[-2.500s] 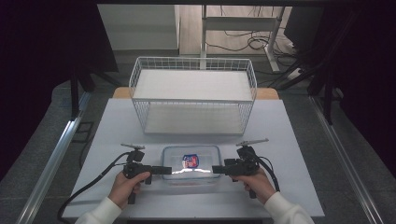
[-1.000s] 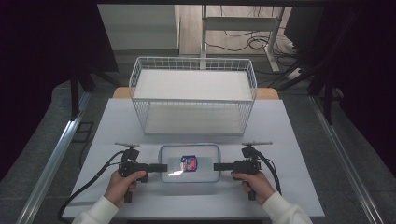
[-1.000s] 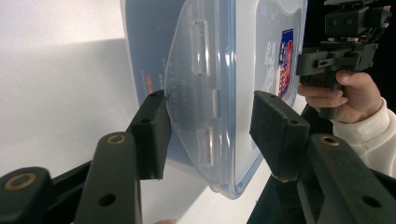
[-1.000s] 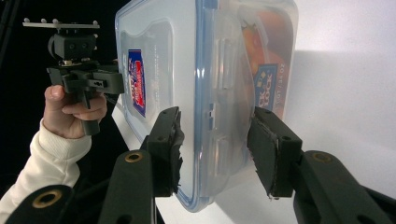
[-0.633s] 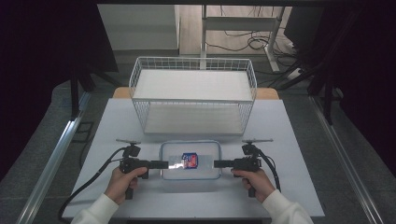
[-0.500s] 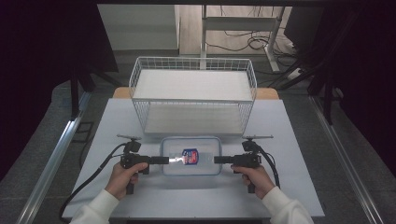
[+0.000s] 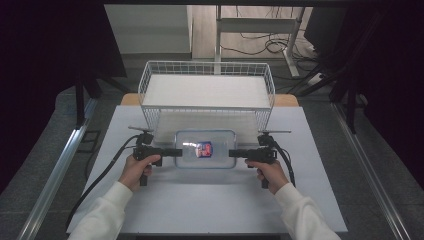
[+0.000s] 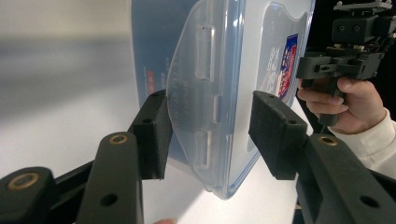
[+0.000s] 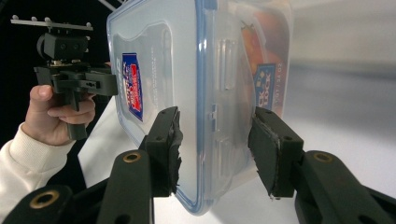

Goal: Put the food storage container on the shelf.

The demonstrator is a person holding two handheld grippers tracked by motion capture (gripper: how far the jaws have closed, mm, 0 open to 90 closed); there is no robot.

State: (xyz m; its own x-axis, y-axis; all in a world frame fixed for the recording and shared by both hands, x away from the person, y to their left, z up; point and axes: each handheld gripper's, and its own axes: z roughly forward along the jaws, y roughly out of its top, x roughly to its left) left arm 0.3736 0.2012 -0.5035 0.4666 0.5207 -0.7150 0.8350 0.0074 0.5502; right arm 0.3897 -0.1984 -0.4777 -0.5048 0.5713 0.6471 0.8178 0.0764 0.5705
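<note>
A clear plastic container [image 7: 205, 149] with a blue-rimmed lid and a red and blue label lies on the white table [image 7: 210, 205]. My left gripper [image 7: 179, 151] is at its left end and my right gripper [image 7: 231, 152] at its right end. In the left gripper view the container's end [image 8: 219, 74] reaches between my left gripper's [image 8: 210, 133] jaws; one pad lies against the base, the other stands off the lid. In the right gripper view the container [image 9: 187, 70] sits between my right gripper's [image 9: 215, 140] jaws with a gap on each side. Both are open.
A white wire basket [image 7: 150, 117] stands just behind the container, its near wall close to the container's far edge. Black cables trail from both grippers toward the person. White tabletop runs to the left, to the right and in front of the hands.
The container and both grippers have moved together away from the person, toward the wire basket. The jaws stay at the container's two ends.
</note>
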